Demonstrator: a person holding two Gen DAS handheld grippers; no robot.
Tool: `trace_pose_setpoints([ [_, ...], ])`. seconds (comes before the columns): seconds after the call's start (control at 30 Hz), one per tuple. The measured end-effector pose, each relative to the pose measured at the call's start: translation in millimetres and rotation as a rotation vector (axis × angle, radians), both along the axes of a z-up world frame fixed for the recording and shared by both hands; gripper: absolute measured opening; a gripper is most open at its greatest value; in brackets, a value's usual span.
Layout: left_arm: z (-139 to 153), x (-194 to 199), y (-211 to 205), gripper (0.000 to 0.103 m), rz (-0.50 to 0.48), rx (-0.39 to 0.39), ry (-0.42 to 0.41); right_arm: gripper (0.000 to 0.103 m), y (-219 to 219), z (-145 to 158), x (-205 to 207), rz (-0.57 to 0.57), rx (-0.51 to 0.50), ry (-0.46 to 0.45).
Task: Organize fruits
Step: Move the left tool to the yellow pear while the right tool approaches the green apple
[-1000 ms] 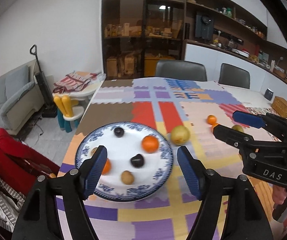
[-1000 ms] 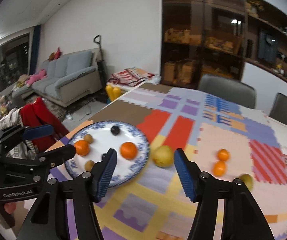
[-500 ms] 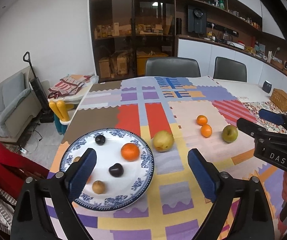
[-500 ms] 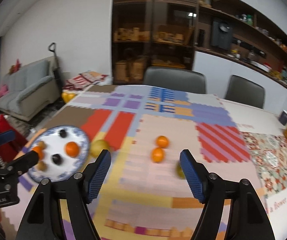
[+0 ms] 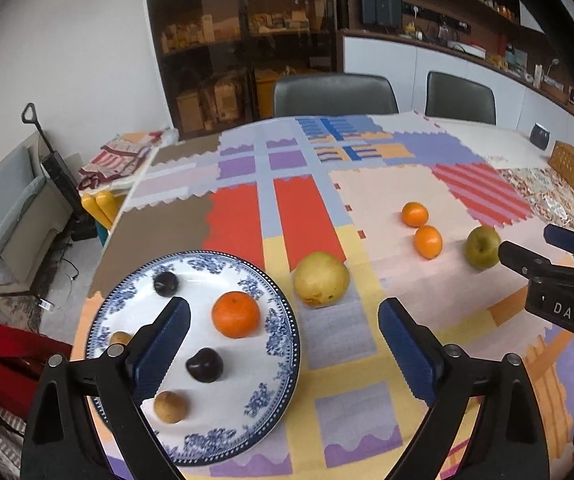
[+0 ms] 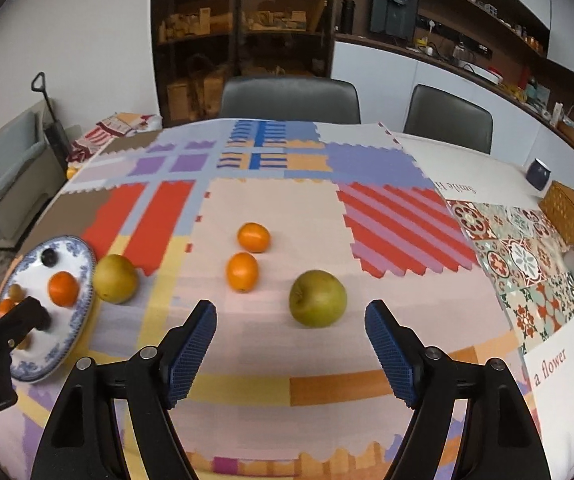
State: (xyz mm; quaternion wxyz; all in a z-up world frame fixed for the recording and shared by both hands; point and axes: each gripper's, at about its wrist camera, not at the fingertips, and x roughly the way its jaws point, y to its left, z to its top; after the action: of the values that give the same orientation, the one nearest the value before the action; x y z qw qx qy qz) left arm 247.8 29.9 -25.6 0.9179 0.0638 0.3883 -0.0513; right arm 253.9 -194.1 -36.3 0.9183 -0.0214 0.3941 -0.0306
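In the right wrist view a green apple (image 6: 318,298) sits at the centre of the frame on the patchwork-covered table (image 6: 247,364), just beyond the right claw (image 6: 290,354), whose jaws are opening with nothing between them. Two mandarins (image 6: 242,272) (image 6: 253,237) lie apart up and left of the apple.

Further left, a yellow pear (image 6: 115,279) rests just beside the rim of a blue-and-white plate (image 6: 73,332).

In the left wrist view the plate (image 5: 275,376) fills the lower left and carries an orange (image 5: 235,314), two dark plums (image 5: 204,365) (image 5: 165,283) and small brown fruits (image 5: 170,407). The left claw (image 5: 283,350) hangs over the plate's right edge, its jaws opening and empty.

Two dark chairs (image 6: 290,98) stand at the table's far side, top centre.
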Motion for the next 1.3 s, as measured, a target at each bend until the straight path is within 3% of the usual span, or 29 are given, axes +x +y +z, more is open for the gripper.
trace_pose_setpoints([
  [0.17, -10, 13, -8, 0.096, -0.033, 0.038, 0.0, 0.077, -6, -16, 8, -0.038, -0.04, 0.023],
  [0.33, -23, 28, -23, 0.096, -0.079, 0.091, 0.013, 0.077, -20, -29, 17, -0.07, 0.014, 0.056],
  [0.77, -49, 59, -36, 0.095, -0.084, 0.146, 0.069, 0.077, -37, -55, 38, -0.111, 0.068, 0.109],
  [1.07, -60, 71, -39, 0.077, -0.097, 0.134, 0.105, 0.076, -39, -63, 49, -0.091, 0.101, 0.112],
  [1.3, -63, 78, -37, 0.057, -0.091, 0.08, 0.134, 0.063, -34, -68, 56, -0.061, 0.085, 0.118],
])
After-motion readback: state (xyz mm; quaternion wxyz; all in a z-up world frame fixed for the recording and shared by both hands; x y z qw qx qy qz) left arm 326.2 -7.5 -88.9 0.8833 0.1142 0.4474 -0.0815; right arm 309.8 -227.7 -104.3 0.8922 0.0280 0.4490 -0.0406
